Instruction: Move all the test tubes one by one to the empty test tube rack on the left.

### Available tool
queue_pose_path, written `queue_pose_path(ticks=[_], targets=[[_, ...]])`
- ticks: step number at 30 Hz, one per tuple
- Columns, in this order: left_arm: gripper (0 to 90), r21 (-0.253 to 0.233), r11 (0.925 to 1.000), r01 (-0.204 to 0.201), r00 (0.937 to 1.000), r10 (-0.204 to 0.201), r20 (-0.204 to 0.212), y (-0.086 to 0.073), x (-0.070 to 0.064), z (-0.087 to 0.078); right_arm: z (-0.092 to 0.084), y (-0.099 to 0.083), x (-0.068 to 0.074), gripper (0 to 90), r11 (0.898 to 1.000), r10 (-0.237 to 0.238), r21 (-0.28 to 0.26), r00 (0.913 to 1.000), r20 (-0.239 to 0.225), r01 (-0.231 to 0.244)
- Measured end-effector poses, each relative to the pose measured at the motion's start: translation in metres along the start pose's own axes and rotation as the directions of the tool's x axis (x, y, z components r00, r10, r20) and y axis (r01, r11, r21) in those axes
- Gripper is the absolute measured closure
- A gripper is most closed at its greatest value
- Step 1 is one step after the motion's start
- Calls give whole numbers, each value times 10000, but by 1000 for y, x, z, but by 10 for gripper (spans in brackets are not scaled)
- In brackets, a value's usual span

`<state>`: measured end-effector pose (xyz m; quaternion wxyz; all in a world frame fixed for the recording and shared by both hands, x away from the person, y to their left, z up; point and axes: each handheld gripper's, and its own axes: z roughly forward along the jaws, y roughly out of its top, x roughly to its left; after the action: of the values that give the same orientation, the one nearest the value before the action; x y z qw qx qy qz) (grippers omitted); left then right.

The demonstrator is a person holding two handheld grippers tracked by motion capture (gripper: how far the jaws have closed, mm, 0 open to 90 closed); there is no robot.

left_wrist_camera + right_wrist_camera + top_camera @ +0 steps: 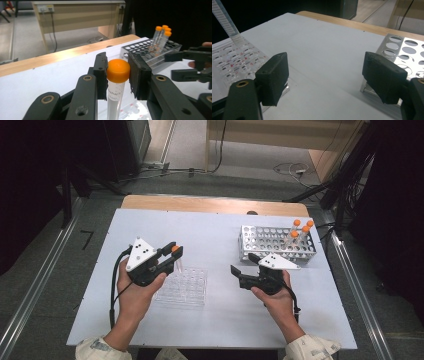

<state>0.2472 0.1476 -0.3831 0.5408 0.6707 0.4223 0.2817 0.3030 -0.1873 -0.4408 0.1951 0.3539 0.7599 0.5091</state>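
Observation:
My left gripper (174, 251) (118, 75) is shut on the orange cap of a clear test tube (115, 95) that hangs upright between its pads, above the far left part of a clear plastic rack (185, 287). The tube's lower end (229, 27) hovers over that rack's holes (234, 60). My right gripper (242, 265) (324, 80) stands open over bare table between the two racks, with nothing between its jaws. A metal rack (272, 242) (147, 50) (404, 50) at the right holds several orange-capped tubes (301, 231) (162, 33).
A white board (210, 232) covers the wooden table, whose far edge (215, 205) shows beyond it. Floor rails run along both sides. Cables lie on the floor behind the table. A wooden desk (75, 15) stands farther back.

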Motion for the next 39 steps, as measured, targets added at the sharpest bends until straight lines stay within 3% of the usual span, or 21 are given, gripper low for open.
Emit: queue_pose_path(ticks=[8, 20, 39], targets=[[711, -8, 9998, 200, 9982, -200, -562, -8, 18, -10, -3, -1, -5, 201, 9999, 104, 10, 9999, 127, -104], [711, 76, 9998, 166, 9938, -157, -1102, -11, 29, -15, -9, -3, -11, 202, 9999, 141, -28, 9995, 271, -141], [710, 870, 9962, 46, 9922, 63, -1247, -36, 31, -4, -11, -5, -15, 203, 9998, 197, -15, 9992, 334, -196]])
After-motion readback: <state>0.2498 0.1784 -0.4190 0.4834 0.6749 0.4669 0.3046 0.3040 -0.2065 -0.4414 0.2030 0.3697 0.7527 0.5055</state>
